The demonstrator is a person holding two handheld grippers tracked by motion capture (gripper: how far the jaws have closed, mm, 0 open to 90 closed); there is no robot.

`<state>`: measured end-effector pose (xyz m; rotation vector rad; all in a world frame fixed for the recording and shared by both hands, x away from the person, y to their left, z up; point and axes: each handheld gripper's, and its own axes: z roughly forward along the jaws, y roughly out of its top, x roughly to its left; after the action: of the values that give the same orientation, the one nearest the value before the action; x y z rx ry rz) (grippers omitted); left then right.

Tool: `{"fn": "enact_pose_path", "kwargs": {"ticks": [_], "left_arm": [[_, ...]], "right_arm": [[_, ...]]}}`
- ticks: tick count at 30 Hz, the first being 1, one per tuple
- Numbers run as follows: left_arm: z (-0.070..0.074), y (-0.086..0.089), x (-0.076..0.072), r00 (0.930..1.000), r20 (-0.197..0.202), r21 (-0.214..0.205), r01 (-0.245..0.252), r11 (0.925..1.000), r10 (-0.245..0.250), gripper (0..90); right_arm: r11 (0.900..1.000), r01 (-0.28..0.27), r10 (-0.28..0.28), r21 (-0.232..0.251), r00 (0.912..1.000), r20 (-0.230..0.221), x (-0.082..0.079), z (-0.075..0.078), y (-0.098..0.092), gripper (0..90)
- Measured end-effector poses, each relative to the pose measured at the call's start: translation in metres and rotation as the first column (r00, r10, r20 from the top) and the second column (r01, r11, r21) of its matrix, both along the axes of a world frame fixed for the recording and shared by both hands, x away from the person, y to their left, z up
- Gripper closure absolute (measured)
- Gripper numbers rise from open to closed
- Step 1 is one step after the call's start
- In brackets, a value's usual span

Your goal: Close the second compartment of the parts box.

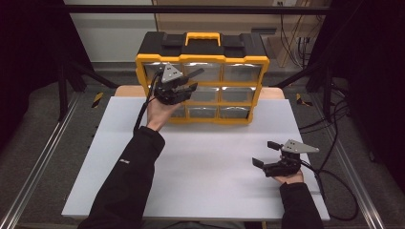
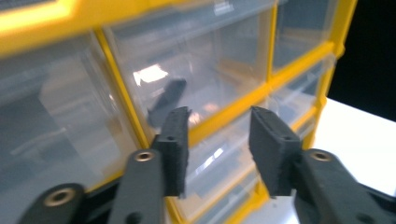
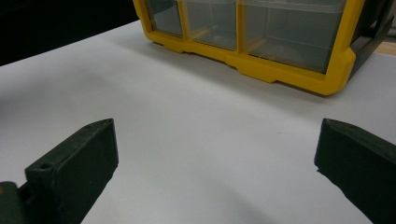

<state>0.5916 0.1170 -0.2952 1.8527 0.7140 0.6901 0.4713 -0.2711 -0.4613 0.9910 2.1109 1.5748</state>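
Here, left gripper (image 2: 218, 140) half-open (empty).

Standing at the top centre of the high view, at the far edge of the table (image 1: 200, 167): the drawer cabinet (image 1: 202, 76), drawer fronts facing the near side. Hovering right before its upper-left drawers, left of centre: the left gripper (image 1: 184, 83). Resting well apart on the board, lower right of the frame: the right gripper (image 1: 266, 153).

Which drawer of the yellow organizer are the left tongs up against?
The middle-row drawer at the center: the left tongs sit open over its left end, while the right tongs hover open above the table, far from every drawer.
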Motion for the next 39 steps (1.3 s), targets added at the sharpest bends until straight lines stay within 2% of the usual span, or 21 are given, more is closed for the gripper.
{"fn": "enact_pose_path", "kwargs": {"ticks": [4, 8, 11, 13, 15, 18, 21, 32, 37, 39], "left_arm": [[-0.004, 0.007, -0.005, 0.9987, -0.041, -0.027, 0.028, 0.9993, -0.029, 39.8], [-0.006, 0.016, -0.013, 0.9968, -0.055, -0.077, 0.053, 0.9956, -0.057, 31.0], [-0.007, 0.021, -0.02, 0.9963, -0.049, -0.089, 0.066, 0.9938, -0.07, 25.3], [-0.008, 0.023, -0.024, 0.9948, -0.06, -0.101, 0.076, 0.992, -0.082, 18.8], [-0.01, 0.026, -0.029, 0.9956, -0.044, -0.102, 0.078, 0.9918, -0.083, 14.8], [-0.013, 0.032, -0.035, 0.9924, -0.062, -0.138, 0.097, 0.9856, -0.107, 8.9], [-0.016, 0.037, -0.041, 0.991, -0.066, -0.133, 0.107, 0.9853, -0.117, 3.7], [-0.032, 0.06, -0.067, 0.9913, -0.051, -0.148, 0.113, 0.9826, -0.121, 2.7], [-0.044, 0.066, -0.073, 0.9905, -0.063, -0.134, 0.112, 0.9846, -0.122, 2.7], [-0.048, 0.069, -0.076, 0.9895, -0.067, -0.145, 0.118, 0.9825, -0.128, 2.7]], "right_arm": [[1.0, 0.001, -0.001, 0.0, 1.0, -0.002, 0.0, 0.0, 0.001, 0.2], [1.0, 0.001, -0.001, -0.005, 1.0, 0.0, 0.0, -0.001, 0.001, 0.2], [1.0, 0.001, -0.001, -0.005, 1.0, -0.003, 0.0, -0.001, 0.001, 0.2], [1.0, 0.001, -0.001, -0.005, 1.0, -0.003, 0.0, -0.001, 0.001, 0.2], [1.0, 0.0, 0.0, -0.004, 1.0, -0.003, 0.0, -0.001, 0.001, 0.1], [1.0, 0.001, -0.001, -0.004, 1.0, -0.002, 0.0, -0.001, 0.001, 0.2], [1.0, 0.001, -0.001, -0.005, 1.0, -0.002, 0.0, -0.001, 0.001, 0.2], [1.0, 0.003, -0.003, -0.004, 1.0, -0.002, 0.0, -0.001, 0.001, 0.1], [1.0, 0.004, -0.004, -0.003, 1.0, -0.003, 0.0, -0.001, 0.001, 0.2], [1.0, 0.004, -0.004, -0.004, 1.0, -0.003, 0.0, -0.001, 0.002, 0.1]]}}
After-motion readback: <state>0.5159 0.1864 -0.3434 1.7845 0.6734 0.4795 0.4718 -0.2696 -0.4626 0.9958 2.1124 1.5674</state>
